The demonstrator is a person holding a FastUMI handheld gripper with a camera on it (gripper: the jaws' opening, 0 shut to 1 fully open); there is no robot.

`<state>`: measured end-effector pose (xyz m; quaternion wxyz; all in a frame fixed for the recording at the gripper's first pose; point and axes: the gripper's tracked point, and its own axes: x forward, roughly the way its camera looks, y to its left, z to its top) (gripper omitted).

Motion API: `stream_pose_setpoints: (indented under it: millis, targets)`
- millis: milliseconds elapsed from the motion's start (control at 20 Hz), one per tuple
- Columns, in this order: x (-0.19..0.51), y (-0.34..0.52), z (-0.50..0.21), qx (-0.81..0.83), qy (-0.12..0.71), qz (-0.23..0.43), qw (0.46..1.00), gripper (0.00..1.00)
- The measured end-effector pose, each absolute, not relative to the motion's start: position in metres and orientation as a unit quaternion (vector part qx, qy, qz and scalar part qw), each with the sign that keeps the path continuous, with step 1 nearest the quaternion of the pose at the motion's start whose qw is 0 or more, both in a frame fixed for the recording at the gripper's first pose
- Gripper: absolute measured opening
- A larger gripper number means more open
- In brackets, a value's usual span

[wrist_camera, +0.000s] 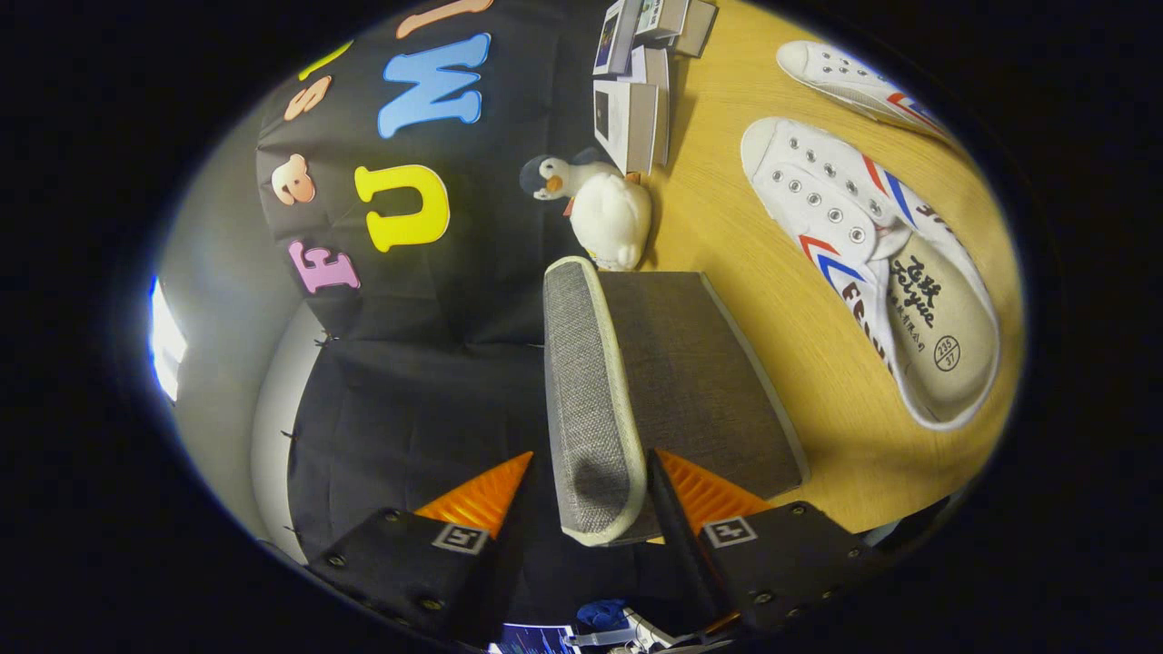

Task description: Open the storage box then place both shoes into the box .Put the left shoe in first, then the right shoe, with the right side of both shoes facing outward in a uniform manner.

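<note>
This is a staged recording booth, not a lived-in home. Black cloth [427,391] hangs as a wall behind a wooden bench [727,272], with a plain grey wall [218,272] and a bright light [165,341] beyond it. The bench carries household props: a grey fabric box [636,381], two white shoes [872,263], a plush duck [595,204] and small cartons [636,82] stacked against the cloth.

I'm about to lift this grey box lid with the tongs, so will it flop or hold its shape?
The lid looks like fabric over a board with piped edges, so it probably stays fairly stiff and swings as one panel. The woven cloth should grip rather than slip. The tongs straddle its edge with a gap on one side, so it may shift until they close.
</note>
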<state>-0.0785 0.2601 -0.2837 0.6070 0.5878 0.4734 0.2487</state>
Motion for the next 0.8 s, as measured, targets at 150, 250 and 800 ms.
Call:
stream_pose_setpoints:
  millis: [150,250,800]
  targets:
    - [-0.083,0.266,-0.287,0.575,0.486,0.252,0.608,0.51]
    - [-0.074,0.253,-0.285,0.595,0.475,0.235,0.604,0.27]
    - [-0.074,0.255,-0.261,0.559,0.478,0.271,0.621,0.0]
